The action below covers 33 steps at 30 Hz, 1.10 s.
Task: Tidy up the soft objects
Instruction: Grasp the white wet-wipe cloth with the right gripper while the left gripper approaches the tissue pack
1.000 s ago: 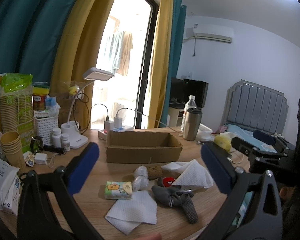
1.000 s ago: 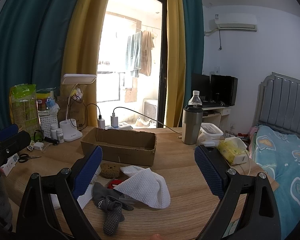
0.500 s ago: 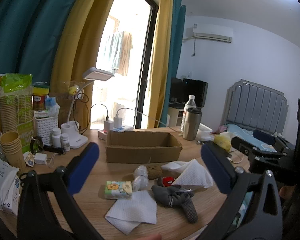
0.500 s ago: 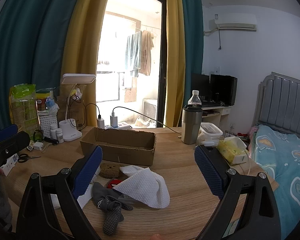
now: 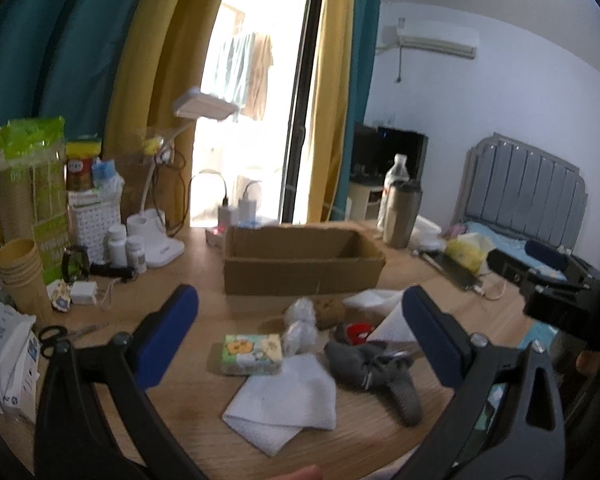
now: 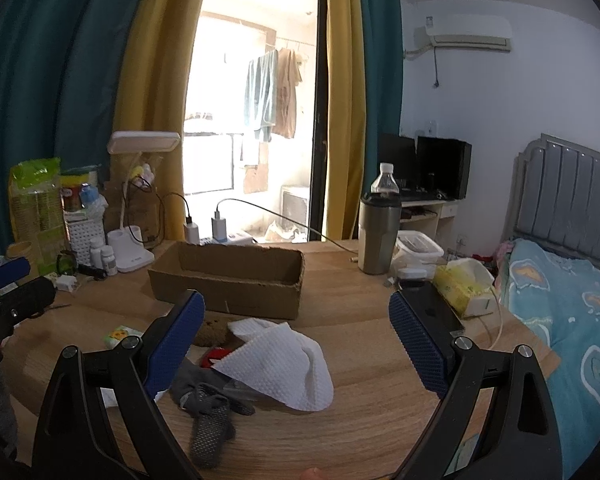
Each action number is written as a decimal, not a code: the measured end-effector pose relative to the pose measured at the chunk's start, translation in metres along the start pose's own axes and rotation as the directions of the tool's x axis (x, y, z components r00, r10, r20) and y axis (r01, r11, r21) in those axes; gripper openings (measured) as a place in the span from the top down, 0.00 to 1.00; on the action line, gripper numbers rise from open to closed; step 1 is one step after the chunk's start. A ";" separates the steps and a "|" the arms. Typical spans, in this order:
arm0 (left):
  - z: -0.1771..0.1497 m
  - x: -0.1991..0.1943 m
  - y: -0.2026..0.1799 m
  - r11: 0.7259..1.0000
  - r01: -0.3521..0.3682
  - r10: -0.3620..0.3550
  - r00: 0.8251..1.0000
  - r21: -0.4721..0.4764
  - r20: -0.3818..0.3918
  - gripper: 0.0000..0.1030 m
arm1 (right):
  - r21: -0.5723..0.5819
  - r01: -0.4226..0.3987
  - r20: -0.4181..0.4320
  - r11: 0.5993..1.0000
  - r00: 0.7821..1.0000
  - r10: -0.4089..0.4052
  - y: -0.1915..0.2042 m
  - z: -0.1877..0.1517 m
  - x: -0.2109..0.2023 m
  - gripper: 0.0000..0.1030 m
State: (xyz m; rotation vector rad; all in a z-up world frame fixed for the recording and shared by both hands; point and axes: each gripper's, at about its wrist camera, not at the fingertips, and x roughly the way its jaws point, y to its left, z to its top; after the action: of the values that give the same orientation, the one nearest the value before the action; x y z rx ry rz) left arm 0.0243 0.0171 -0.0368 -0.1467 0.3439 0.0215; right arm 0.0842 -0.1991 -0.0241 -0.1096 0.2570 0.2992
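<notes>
Left gripper (image 5: 300, 328) jaws spread, nothing held. Tissue pack (image 5: 252, 354) at 6 o'clock, grey socks (image 5: 374, 372) at 5 (white wipe (image 5: 288, 404) beside). Cardboard box (image 5: 302, 258) at 12. Right gripper (image 6: 296, 338) jaws spread over white tissue (image 6: 278, 362).

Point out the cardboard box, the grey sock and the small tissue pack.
cardboard box (image 6: 228, 294), right wrist view, front wall.
grey sock (image 5: 374, 368), left wrist view, bunched middle.
tissue pack (image 5: 252, 354), left wrist view, printed top.

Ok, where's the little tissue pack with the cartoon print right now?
The tissue pack lies flat on the wooden table, low centre in the left wrist view, in front of the cardboard box, left of the grey socks.
</notes>
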 end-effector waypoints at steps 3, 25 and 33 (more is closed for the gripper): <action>-0.007 0.013 0.004 1.000 -0.001 0.001 0.999 -0.008 -0.044 0.01 | 0.002 0.002 -0.025 1.000 1.000 -0.002 -0.002 -0.005 0.010 0.07; -0.042 0.109 0.040 0.992 -0.074 0.040 0.953 -0.102 -0.301 0.01 | 0.040 -0.023 -0.228 0.999 0.973 0.032 -0.008 -0.040 0.105 0.07; -0.049 0.135 0.046 0.992 -0.073 0.028 0.920 -0.102 -0.391 0.09 | 0.061 -0.060 -0.279 0.996 0.958 0.074 -0.007 -0.044 0.132 0.07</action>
State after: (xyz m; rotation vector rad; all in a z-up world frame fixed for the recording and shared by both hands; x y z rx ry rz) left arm 0.1330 0.0544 -0.1340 -0.2570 0.7462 0.0639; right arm 0.1981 -0.1751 -0.1015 -0.0920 0.5512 0.3441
